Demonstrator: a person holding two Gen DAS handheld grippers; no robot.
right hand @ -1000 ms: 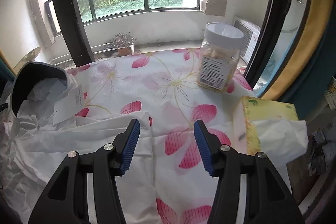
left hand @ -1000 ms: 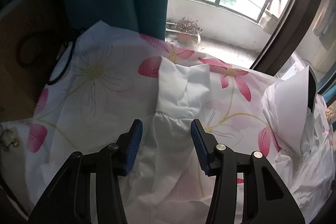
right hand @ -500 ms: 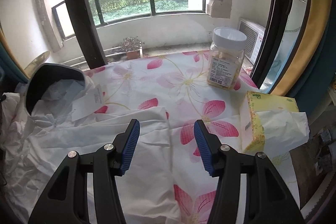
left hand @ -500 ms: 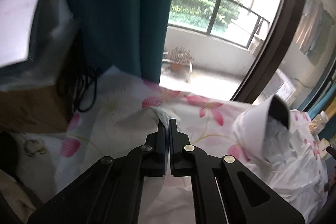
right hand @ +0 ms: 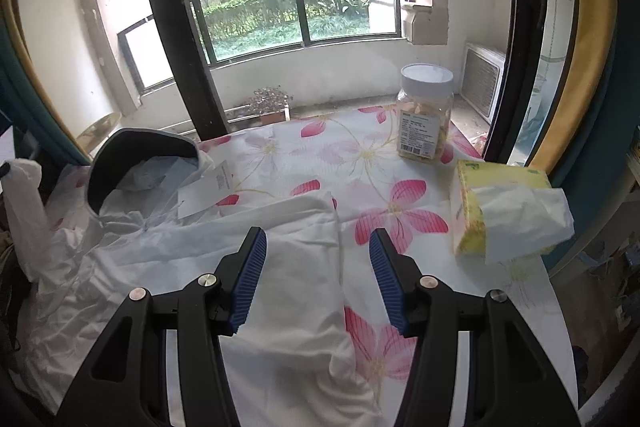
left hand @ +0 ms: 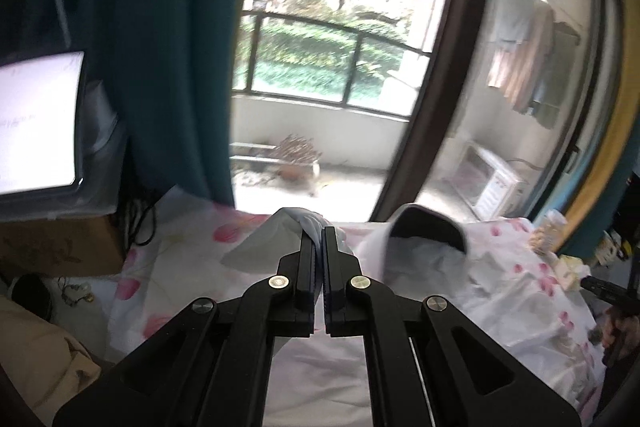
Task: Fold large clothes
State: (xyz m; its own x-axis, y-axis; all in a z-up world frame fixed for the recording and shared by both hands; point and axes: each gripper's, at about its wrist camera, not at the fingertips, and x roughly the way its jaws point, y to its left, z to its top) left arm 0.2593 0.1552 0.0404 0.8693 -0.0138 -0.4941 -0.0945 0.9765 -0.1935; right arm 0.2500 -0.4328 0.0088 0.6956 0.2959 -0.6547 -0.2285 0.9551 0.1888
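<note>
A white hooded garment (right hand: 168, 251) lies spread on a flowered tablecloth (right hand: 360, 155); its dark-lined hood (right hand: 140, 155) is at the far left, and it shows in the left wrist view (left hand: 432, 239) too. My left gripper (left hand: 319, 233) is shut on the garment's sleeve cuff (left hand: 296, 223) and holds it lifted above the table. My right gripper (right hand: 316, 247) is open and empty, low over the garment's right sleeve (right hand: 304, 219).
A clear jar with a white lid (right hand: 425, 119) stands at the far right of the table. A yellow tissue box (right hand: 500, 207) sits near the right edge. A teal curtain (left hand: 168, 59) and a lit screen (left hand: 36, 123) are to the left.
My left gripper closed on the sleeve cuff and has lifted it up off the table. My right gripper stayed open and drew back a little over the right sleeve.
</note>
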